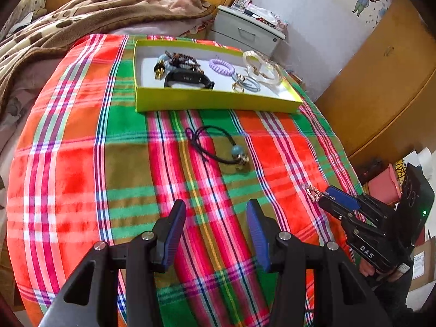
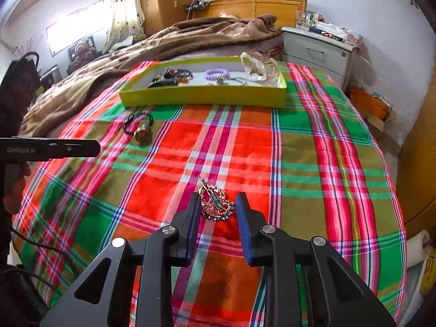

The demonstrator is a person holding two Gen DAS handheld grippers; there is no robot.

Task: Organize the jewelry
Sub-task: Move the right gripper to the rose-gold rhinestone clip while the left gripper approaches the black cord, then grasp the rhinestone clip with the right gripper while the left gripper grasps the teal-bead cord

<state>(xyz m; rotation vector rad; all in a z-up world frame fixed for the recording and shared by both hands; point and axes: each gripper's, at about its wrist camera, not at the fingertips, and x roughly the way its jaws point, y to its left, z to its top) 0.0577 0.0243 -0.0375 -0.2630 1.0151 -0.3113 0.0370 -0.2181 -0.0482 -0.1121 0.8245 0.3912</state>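
A rose-gold beaded hair clip [image 2: 216, 203] lies on the plaid cloth [image 2: 272, 163]. My right gripper [image 2: 217, 196] brackets it, and both blue pads touch its sides; in the left wrist view this gripper [image 1: 325, 194] comes in from the right with the clip [image 1: 313, 192] at its tip. My left gripper [image 1: 215, 204] hangs open over bare cloth, holding nothing. Ahead of it lies a black cord bracelet [image 1: 218, 147] with a blue bead and a gold charm. Behind that stands a yellow-green tray [image 1: 218, 100] holding a black fitness band [image 1: 188, 79], a purple spiral tie [image 1: 221, 66], clear bangles [image 1: 261, 68] and beaded bracelets [image 1: 177, 60].
A brown blanket [image 1: 95, 13] is heaped behind the tray. A white nightstand [image 1: 245, 30] stands at the bed's far right corner, with a wooden wardrobe [image 1: 381, 81] to the right. The bed's edge drops off at the right, where boxes [image 1: 419, 264] sit on the floor.
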